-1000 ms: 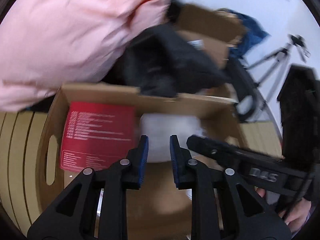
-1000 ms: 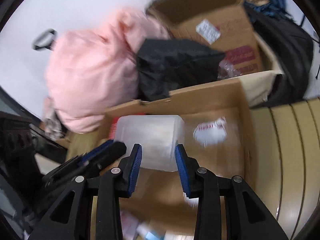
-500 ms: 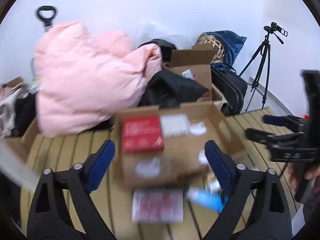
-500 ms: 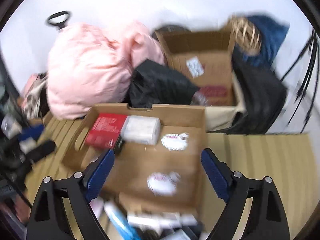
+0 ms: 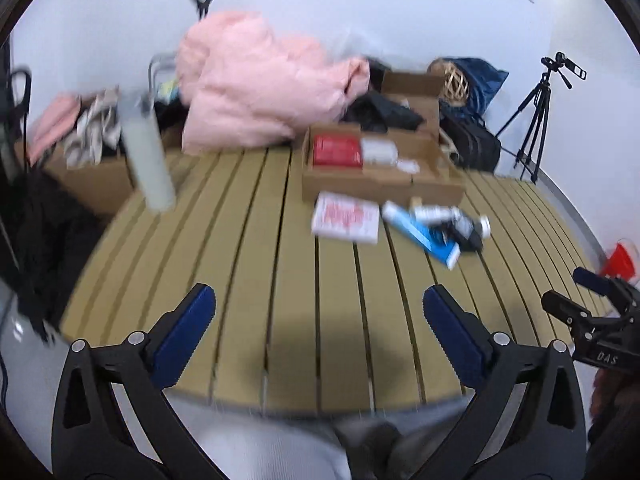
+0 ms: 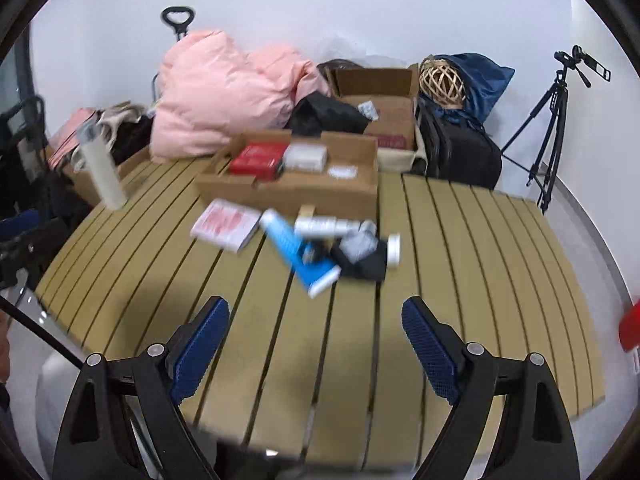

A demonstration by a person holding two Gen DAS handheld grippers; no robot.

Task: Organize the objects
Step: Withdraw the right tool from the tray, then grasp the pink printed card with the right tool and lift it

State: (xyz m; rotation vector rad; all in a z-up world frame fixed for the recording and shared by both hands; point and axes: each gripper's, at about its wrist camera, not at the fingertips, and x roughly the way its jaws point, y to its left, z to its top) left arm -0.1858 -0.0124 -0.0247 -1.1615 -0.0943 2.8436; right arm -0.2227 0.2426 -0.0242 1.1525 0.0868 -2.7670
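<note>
Nearest, left gripper [image 5: 319,312] and right gripper [image 6: 315,324] spread wide, empty, above the slatted counter [image 6: 460,264]. Mid-counter, unsorted: pink-white box [image 6: 225,223], blue tube [image 6: 298,252], small bottles [image 6: 332,226]. Farther, cardboard box [image 6: 288,190] holds a red box [image 6: 258,158] and white container [image 6: 306,156]: organizing seems partly done.

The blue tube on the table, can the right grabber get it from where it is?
Probably yes. The right gripper is open and empty, and only bare table slats lie between it and the blue tube. The tube's far end lies against the black pouch, so that could get nudged.
</note>
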